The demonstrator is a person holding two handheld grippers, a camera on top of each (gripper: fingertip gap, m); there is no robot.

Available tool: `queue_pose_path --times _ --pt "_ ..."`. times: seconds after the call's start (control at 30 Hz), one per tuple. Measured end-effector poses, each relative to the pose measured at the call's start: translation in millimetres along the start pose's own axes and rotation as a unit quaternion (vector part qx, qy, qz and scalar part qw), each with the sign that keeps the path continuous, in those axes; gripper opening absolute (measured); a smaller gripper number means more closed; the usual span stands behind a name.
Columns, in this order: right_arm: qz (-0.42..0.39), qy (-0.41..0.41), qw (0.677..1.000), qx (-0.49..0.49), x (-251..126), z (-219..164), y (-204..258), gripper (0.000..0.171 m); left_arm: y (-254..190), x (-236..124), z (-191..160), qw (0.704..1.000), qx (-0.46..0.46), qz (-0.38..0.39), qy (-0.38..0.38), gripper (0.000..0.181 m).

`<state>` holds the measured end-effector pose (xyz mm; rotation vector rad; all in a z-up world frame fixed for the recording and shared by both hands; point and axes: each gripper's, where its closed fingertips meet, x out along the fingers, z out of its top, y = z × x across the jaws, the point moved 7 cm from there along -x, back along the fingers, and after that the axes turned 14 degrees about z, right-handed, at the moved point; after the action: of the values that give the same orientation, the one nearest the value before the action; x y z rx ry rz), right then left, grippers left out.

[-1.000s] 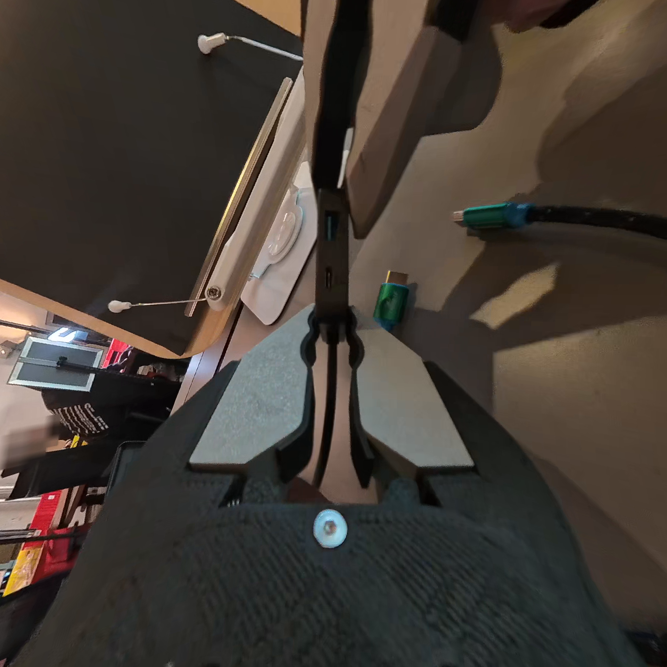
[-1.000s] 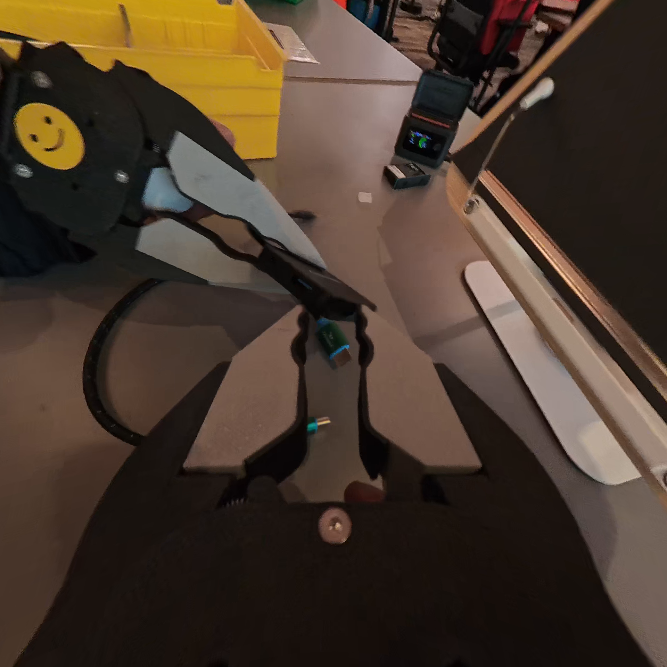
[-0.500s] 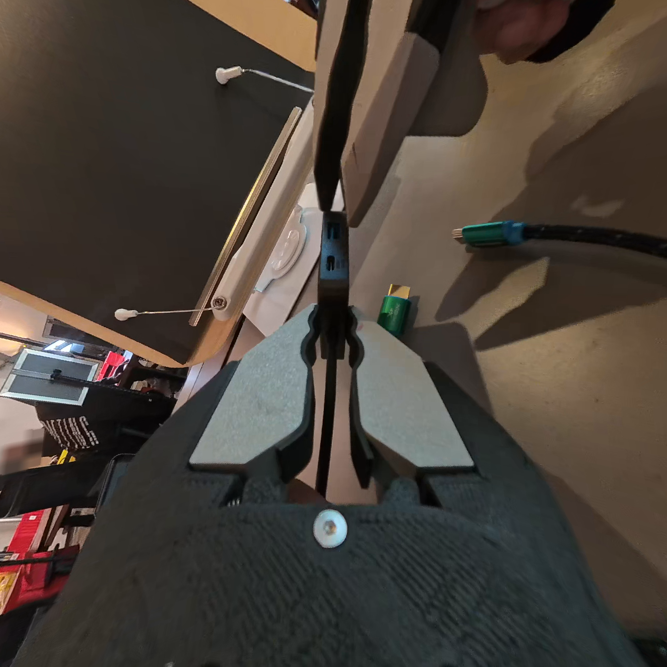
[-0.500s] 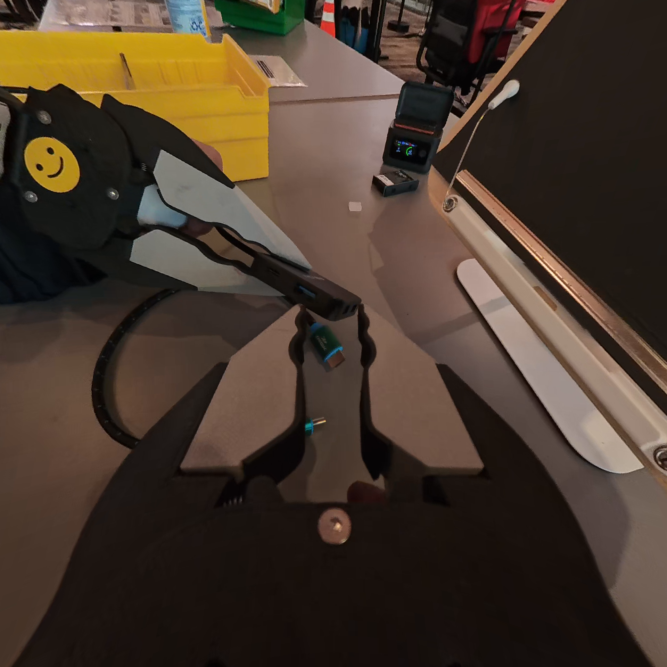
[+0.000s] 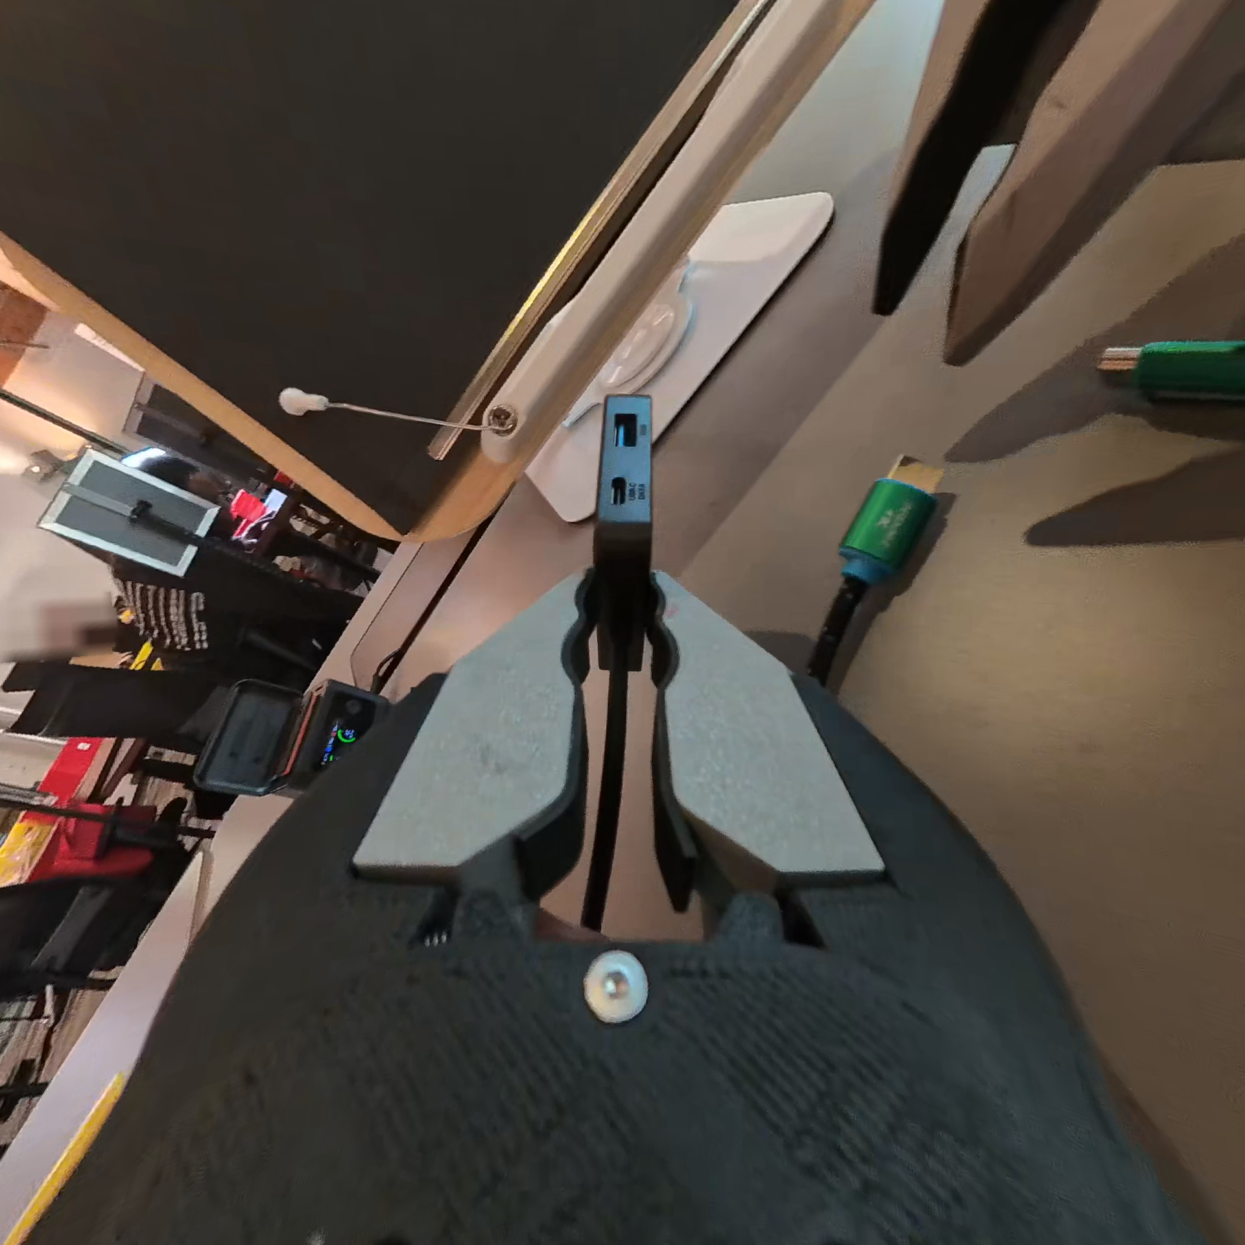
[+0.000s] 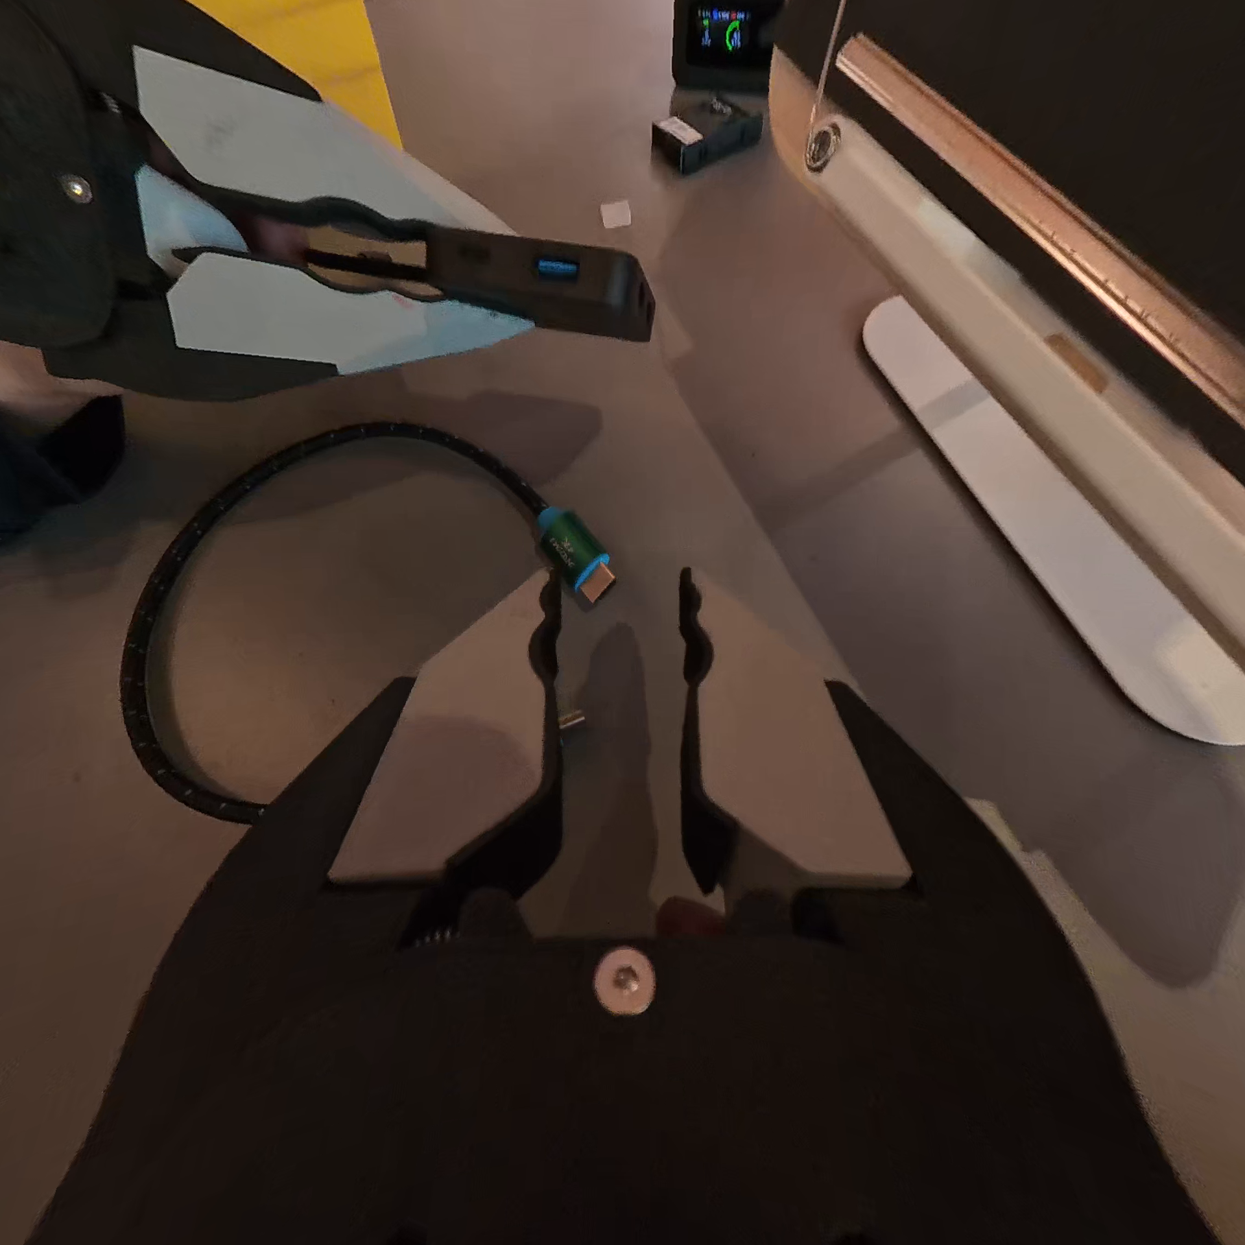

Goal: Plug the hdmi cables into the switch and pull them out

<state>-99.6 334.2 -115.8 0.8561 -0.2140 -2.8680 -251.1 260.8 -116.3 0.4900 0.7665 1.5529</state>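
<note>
My left gripper (image 5: 623, 583) is shut on the black switch (image 5: 625, 485), a slim box with ports on its side, held above the table; it also shows in the right wrist view (image 6: 552, 286). A green HDMI plug (image 5: 886, 522) on a black braided cable (image 6: 202, 539) lies on the grey table right of the switch. The same plug (image 6: 576, 556) lies just ahead of my right gripper (image 6: 616, 589), which is open and empty above the table. A second green plug (image 5: 1186, 370) lies at the far right. The right gripper's fingers (image 5: 990, 202) hang at the top right of the left wrist view.
A black board with a white foot (image 6: 1051, 512) stands on the right. A small device with a lit screen (image 6: 721, 40) and a little black box (image 6: 704, 135) sit at the back. A yellow bin (image 6: 316, 60) is behind the left gripper. Spacing between my two grippers at the tips: around 10 centimeters. The right tips stand about 5 centimeters off the green HDMI plug (image 5: 886, 522). The right camera catches it too, in the right wrist view (image 6: 570, 546).
The right gripper pulled back from the switch and its jaws opened wider. The left gripper swung the switch, so the nearer green plug and its cable now lie to its right.
</note>
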Motion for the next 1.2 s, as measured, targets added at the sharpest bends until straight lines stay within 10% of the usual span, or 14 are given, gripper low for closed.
queue_pose_path --times 1.2 --pt "-0.038 0.022 0.998 0.052 -5 -9 -14 0.039 1 0 4 0.999 0.025 0.04 -0.021 0.011"
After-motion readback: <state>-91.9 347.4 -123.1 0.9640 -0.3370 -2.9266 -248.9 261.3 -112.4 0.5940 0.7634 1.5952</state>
